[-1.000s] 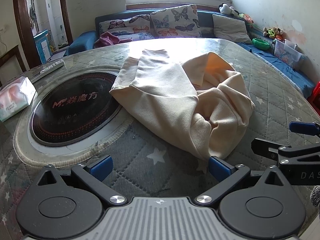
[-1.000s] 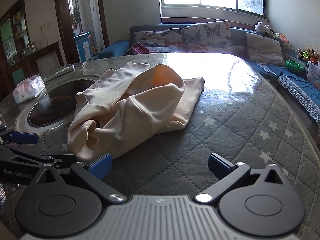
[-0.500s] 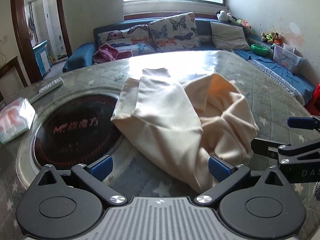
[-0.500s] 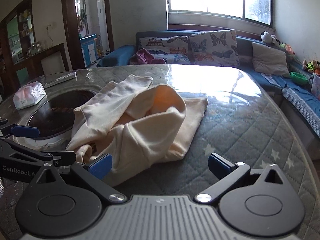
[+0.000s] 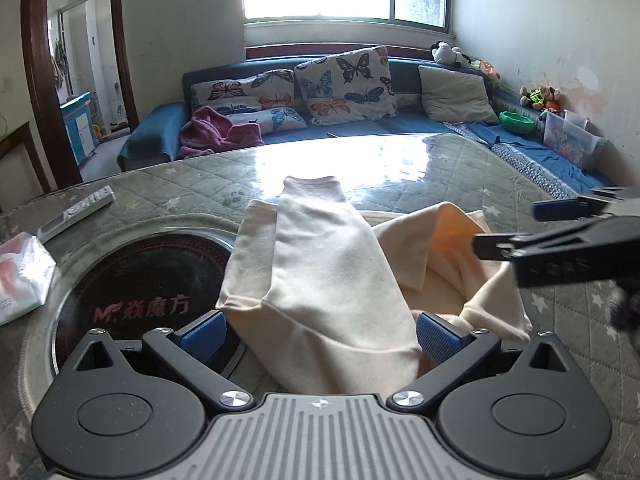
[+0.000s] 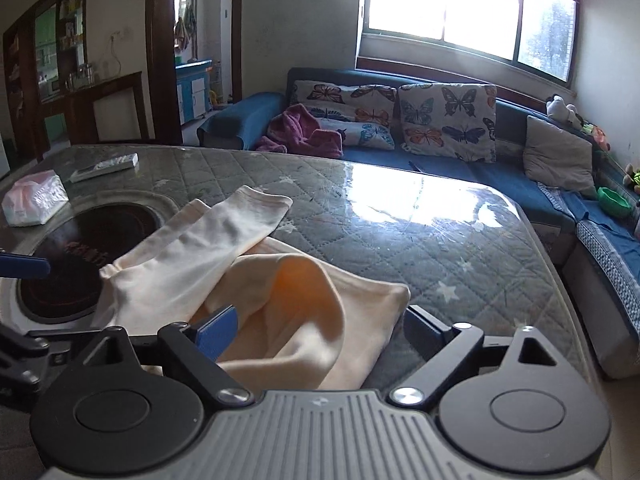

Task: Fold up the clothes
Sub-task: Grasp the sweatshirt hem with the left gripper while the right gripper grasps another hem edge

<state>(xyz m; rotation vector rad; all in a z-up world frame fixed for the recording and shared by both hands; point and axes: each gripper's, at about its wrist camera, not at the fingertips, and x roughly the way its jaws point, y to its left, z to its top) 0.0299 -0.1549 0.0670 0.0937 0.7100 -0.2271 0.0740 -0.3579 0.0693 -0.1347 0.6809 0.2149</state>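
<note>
A cream garment [image 5: 320, 276] lies crumpled on the quilted table, partly over the round black cooktop; it also shows in the right wrist view [image 6: 224, 264]. My left gripper [image 5: 318, 334] is open, its blue pads either side of the garment's near edge. My right gripper [image 6: 320, 330] is open over the garment's near right part, with cloth between its blue pads. The right gripper also shows in the left wrist view [image 5: 560, 236] at the right, above the cloth.
A round black cooktop [image 5: 132, 276] is set in the table on the left. A tissue pack [image 5: 20, 272] and a remote [image 5: 76, 212] lie at the far left. A blue sofa [image 5: 400, 124] with butterfly cushions stands behind the table.
Both grippers have moved forward onto the garment; its near edges now sit between their open pads. The right gripper has risen and come in over the cloth.
</note>
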